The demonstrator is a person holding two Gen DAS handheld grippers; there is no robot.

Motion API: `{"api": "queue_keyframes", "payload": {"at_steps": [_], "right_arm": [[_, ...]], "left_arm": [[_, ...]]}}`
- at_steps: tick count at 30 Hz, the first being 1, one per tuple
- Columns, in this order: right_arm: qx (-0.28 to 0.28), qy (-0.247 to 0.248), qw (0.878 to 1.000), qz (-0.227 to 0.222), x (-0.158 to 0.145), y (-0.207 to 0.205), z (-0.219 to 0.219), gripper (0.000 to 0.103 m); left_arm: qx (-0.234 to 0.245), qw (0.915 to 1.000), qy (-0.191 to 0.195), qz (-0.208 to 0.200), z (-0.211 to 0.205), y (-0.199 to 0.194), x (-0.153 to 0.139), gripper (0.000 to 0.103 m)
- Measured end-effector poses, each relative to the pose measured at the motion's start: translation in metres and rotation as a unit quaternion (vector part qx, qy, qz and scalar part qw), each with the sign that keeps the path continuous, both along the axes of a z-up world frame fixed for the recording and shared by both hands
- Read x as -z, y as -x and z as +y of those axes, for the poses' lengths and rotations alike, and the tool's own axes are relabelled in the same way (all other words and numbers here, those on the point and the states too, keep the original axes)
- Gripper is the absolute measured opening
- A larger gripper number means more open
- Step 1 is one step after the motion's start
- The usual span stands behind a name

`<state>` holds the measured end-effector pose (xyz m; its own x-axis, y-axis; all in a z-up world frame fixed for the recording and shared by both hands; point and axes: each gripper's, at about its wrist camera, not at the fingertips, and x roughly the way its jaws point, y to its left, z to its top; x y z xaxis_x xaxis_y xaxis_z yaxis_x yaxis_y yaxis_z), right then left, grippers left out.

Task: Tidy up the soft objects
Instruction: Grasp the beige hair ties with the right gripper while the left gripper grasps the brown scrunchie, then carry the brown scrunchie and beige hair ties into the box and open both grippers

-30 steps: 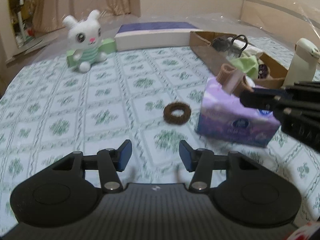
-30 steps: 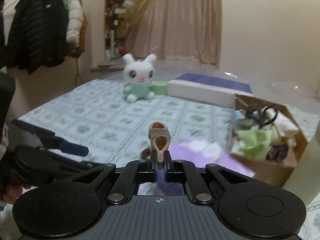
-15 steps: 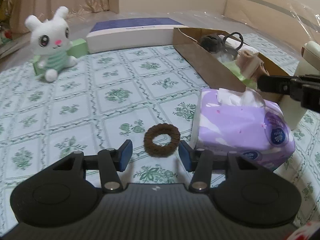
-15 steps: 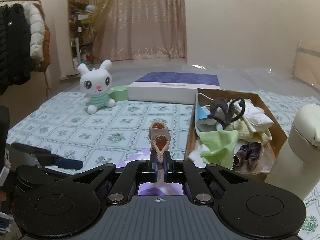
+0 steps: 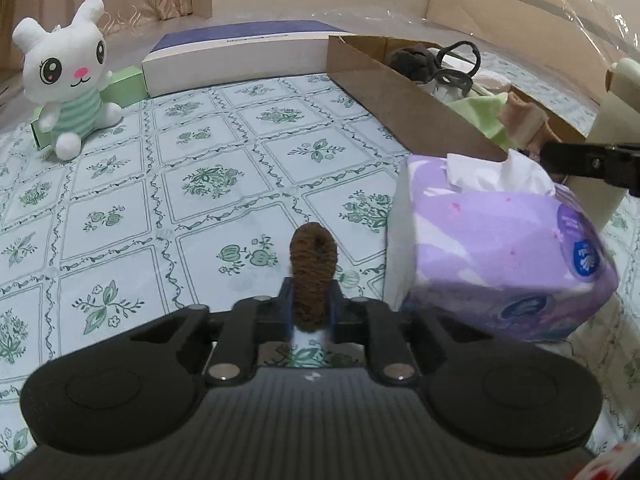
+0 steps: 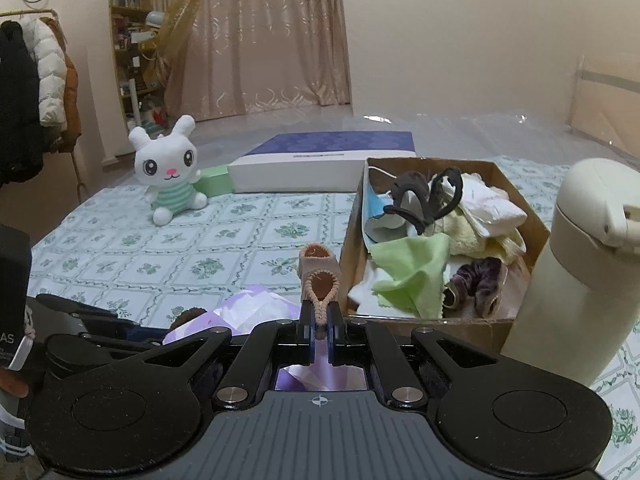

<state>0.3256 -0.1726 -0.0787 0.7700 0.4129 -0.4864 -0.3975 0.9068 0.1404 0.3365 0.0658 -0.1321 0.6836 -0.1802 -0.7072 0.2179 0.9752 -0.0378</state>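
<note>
Pinching the brown hair scrunchie [image 5: 313, 276] between its blue pads, the left gripper [image 5: 311, 307] has just been closing its jaws and now squeezes the ring into a tall, narrow loop that stands upright out of the fingertips, just above the green-patterned tablecloth [image 5: 200, 184]. Immediately to its right lies the purple tissue pack [image 5: 500, 256], a white tissue sticking up from its top slot. The right gripper [image 6: 319, 334] is clamped tight on a beige-pink scrunchie [image 6: 320, 276], whose loops rise from between the pads; in the left wrist view that same gripper reaches in from the right edge, holding the beige-pink band over the near end of the cardboard box [image 6: 516, 216], just past the tissue pack. The box already holds a heap of soft items: a light green cloth [image 6: 412, 276], a dark purple scrunchie [image 6: 480, 284], a black hair clip [image 6: 424, 196], a blue face mask and some pale yellow and white fabrics. A cream insulated bottle [image 6: 572, 272] stands upright just beside the box on its right. Farther back on the cloth sits a white plush rabbit [image 5: 68, 76] in a striped green top, leaning against a small green box [image 5: 128, 86], with a flat white-and-purple box [image 5: 240, 56] beside it.
</note>
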Motion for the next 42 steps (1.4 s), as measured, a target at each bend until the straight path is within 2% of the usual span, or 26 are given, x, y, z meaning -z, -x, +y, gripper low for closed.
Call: {"api": "queue_keyframes", "payload": {"at_steps": [7,17,30,37,42], "right_arm": [[-0.001,-0.004,1.0,0.002,-0.001,0.006,-0.002,0.005],[0.0,-0.023,1.0,-0.004,-0.014,0.025,-0.015,0.005],[-0.004,-0.033,0.999,-0.017,-0.036,0.087,-0.076,0.005],[0.026,-0.027,0.999,-0.006,-0.037,0.109,-0.13,0.005],[0.056,-0.028,0.998,-0.003,-0.038,0.108,-0.171,0.005]], "left_arm": [[-0.021,0.9997,-0.001,-0.011,0.005,0.012,-0.011,0.011],[-0.05,0.9979,0.004,-0.041,0.009,0.048,-0.056,0.011],[0.014,0.9969,0.021,-0.075,-0.062,0.078,-0.11,0.011],[0.043,0.9957,0.026,-0.078,-0.101,0.073,-0.12,0.011],[0.055,0.9954,0.024,-0.074,-0.119,0.058,-0.121,0.011]]}}
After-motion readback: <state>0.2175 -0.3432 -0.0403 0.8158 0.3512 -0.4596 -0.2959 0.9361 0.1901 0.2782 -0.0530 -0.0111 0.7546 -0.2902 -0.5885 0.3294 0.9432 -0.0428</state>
